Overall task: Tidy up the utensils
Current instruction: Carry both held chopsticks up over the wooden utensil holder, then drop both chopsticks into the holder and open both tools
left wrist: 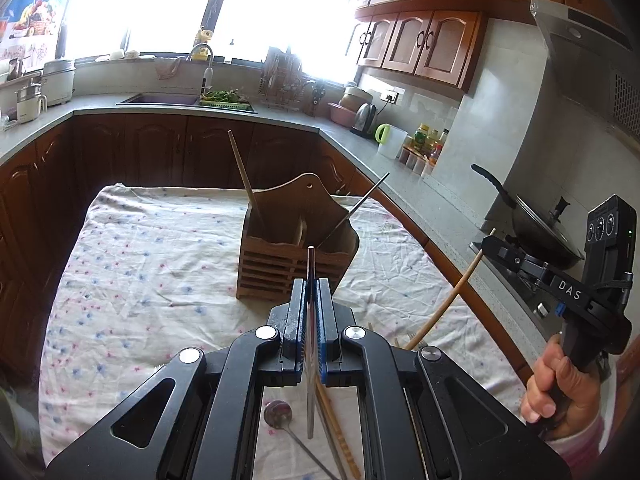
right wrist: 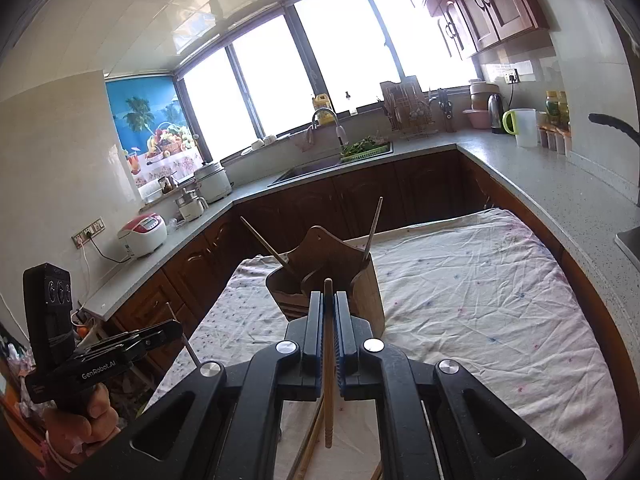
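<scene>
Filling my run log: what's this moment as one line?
left gripper: shut on metal chopstick | right gripper: shut on wooden chopstick | wooden holder: ahead

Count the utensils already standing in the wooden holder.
2: a wooden chopstick leaning out of the wooden holder on its left side, a metal chopstick leaning out on the right. Shorter ones may be hidden inside.

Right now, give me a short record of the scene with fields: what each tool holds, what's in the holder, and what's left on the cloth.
left tool: shut on a metal utensil
right tool: shut on a wooden chopstick
wooden holder: upright on the floral cloth, holding one wooden stick and one metal stick
left on cloth: a metal spoon, more wooden chopsticks
</scene>
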`<move>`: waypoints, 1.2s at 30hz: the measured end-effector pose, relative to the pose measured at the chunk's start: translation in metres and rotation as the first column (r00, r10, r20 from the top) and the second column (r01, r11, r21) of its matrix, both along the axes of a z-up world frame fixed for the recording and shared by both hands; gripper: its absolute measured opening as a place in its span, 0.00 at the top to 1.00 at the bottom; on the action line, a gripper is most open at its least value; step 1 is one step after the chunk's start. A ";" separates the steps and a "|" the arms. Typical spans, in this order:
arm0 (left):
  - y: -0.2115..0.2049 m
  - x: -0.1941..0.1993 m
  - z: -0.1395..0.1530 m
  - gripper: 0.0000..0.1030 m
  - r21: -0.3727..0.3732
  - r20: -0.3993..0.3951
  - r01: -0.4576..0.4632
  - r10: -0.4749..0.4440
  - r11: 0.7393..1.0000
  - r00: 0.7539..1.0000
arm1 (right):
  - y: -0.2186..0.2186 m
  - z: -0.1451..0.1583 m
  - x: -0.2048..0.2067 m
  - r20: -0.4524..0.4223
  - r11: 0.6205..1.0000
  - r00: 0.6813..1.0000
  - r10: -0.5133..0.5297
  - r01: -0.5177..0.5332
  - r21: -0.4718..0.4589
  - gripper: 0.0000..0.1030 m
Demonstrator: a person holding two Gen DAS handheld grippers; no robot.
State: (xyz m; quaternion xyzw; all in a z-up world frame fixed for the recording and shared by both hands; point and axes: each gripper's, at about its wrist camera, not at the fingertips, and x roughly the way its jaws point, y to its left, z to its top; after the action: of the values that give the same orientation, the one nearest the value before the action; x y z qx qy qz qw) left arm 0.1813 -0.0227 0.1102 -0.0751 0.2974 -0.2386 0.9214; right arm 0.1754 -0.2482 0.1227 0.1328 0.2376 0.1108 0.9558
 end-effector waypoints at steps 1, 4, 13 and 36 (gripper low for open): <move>0.002 0.000 0.002 0.97 -0.003 0.004 -0.005 0.005 1.000 1.000 | 0.000 0.001 0.001 0.004 1.000 1.000 -0.001 0.001 0.001 0.95; 0.006 0.004 0.007 0.97 -0.012 0.018 -0.021 0.022 1.000 1.000 | -0.001 0.004 0.005 0.015 1.000 1.000 -0.005 0.005 0.000 0.95; 0.017 0.025 0.039 0.97 -0.053 0.106 -0.083 0.089 0.995 0.990 | -0.004 0.024 0.019 0.071 1.000 0.997 -0.023 0.023 0.004 0.95; 0.012 0.144 0.051 0.97 -0.180 0.218 -0.272 0.308 0.945 0.926 | -0.007 0.042 0.116 0.218 0.991 0.967 -0.133 0.130 0.028 0.95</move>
State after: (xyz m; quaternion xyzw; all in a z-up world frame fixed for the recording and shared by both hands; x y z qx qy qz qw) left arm 0.3257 -0.0112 0.1608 -0.1560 0.1497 -0.1280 0.9679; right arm 0.2909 -0.2555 0.1648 0.1418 0.1203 0.0627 0.9805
